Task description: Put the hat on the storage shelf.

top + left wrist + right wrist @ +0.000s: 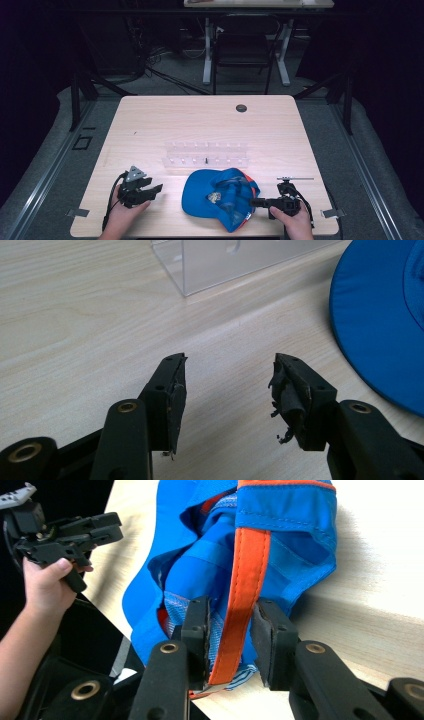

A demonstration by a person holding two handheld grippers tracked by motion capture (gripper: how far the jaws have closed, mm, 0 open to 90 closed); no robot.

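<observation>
Blue cloth with an orange strap (245,580) lies nearest: a cap (215,192), upside down at the counter's (210,120) near edge, between the two grippers. The right gripper (231,630) is at the cap's rear, its jaws either side of the strap. In the right gripper view a small gap shows on each side of the strap, so the jaws look part-closed around it, not yet pinching; whether a pad touches the cloth cannot be told.

The left gripper (227,385) is spread wide and holds nothing. It hovers above bare wood, with the cap's brim (380,325) just to its right and apart from it.

Step in hand, as judged: taking hold of the cap by its strap. The next move calls for the right jaws to press fully together on the strap before any lift; the left gripper would need to travel right to catch the brim if two-handed support is wanted. Risk: thin webbing may slip from a loose pinch.

Beyond both grippers stands a clear rack (206,154) with rows of pegs. One small dark item (206,160) sits in its near row; too small to identify. The other places look vacant. Farther off, a dark round grommet (241,108) is set in the counter.
</observation>
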